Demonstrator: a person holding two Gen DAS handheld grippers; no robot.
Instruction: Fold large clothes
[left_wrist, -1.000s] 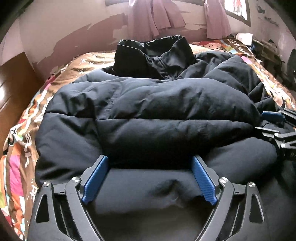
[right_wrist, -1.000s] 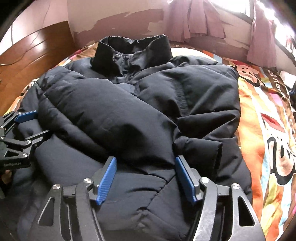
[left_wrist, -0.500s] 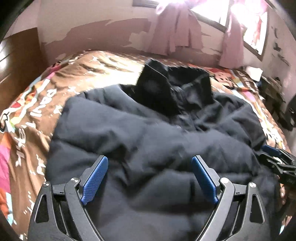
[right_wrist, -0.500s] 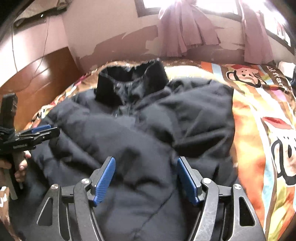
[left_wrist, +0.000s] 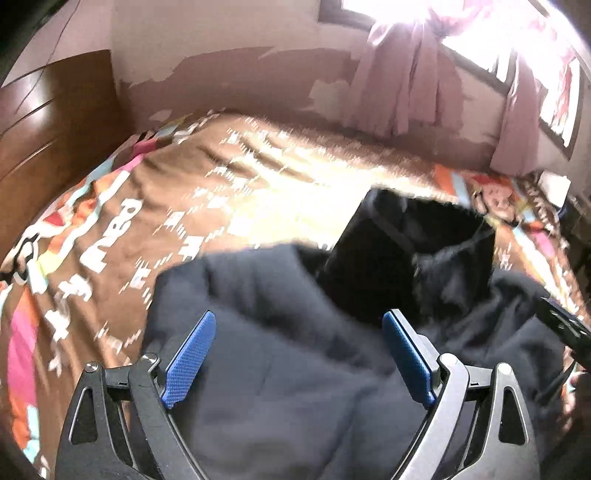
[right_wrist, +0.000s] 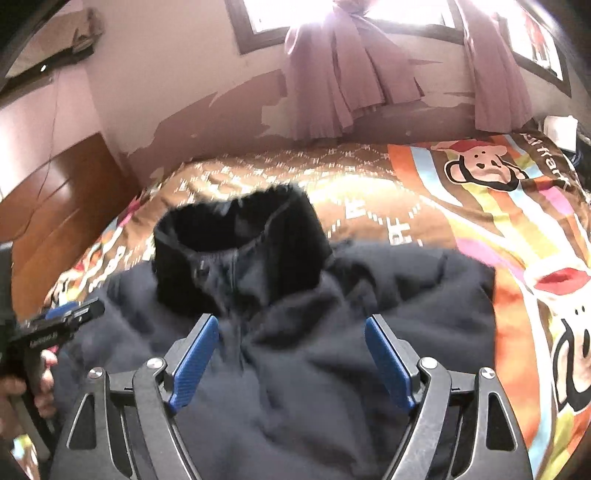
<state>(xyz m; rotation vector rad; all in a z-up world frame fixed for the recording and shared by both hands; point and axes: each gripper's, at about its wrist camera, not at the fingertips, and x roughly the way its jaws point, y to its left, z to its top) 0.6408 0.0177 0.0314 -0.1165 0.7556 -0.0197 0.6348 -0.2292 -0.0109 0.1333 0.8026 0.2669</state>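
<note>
- Jacket (right_wrist: 295, 332): dark puffer, spread on bed (right_wrist: 369, 177), collar (right_wrist: 236, 236) at far end.
- Left gripper (left_wrist: 299, 354): jaws spread wide, nothing pinched, above jacket's left side.
- Right gripper (right_wrist: 291, 354): jaws opening, nothing between pads, above jacket's middle.
- No containers visible.

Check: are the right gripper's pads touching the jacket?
Cannot tell. In the right wrist view the opening right gripper frames the jacket, but blur hides any gap.
</note>
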